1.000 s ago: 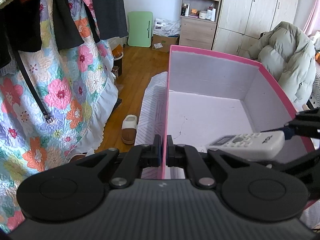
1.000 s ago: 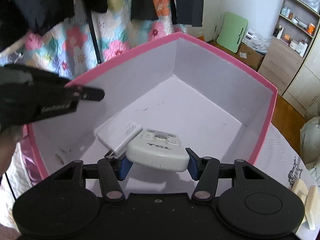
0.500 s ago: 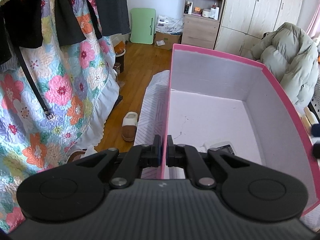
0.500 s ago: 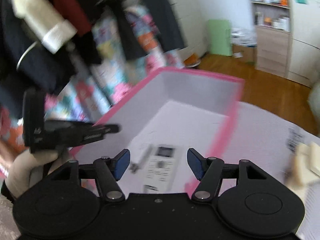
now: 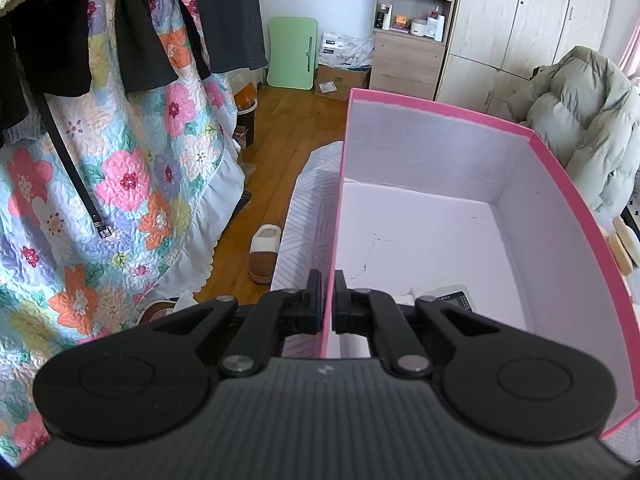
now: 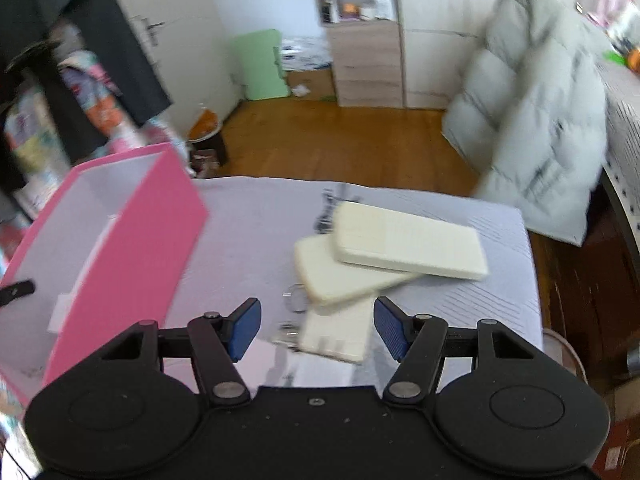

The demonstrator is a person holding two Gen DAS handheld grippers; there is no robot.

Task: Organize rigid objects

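Observation:
My left gripper (image 5: 327,304) is shut on the left wall of the pink box (image 5: 440,148), one finger inside and one outside. A white remote (image 5: 448,296) lies on the box floor, partly hidden behind the gripper. In the right wrist view the pink box (image 6: 132,248) stands at the left. My right gripper (image 6: 316,328) hangs open above the striped table cover, with nothing between its blue pads. Just ahead of it lie a small cream block (image 6: 336,336), a cream slab (image 6: 340,276) and a larger cream slab (image 6: 408,244) overlapping it. A key ring (image 6: 294,300) lies beside them.
A pale puffy jacket (image 6: 532,132) hangs to the right of the table. A floral quilt (image 5: 120,184) hangs on the left, with a slipper (image 5: 264,252) on the wooden floor beside the table. A shelf cabinet (image 6: 360,40) stands at the back.
My right gripper let go of the white remote, which now lies in the box. It then swung right, away from the box and over the cream slabs. The left gripper stayed put.

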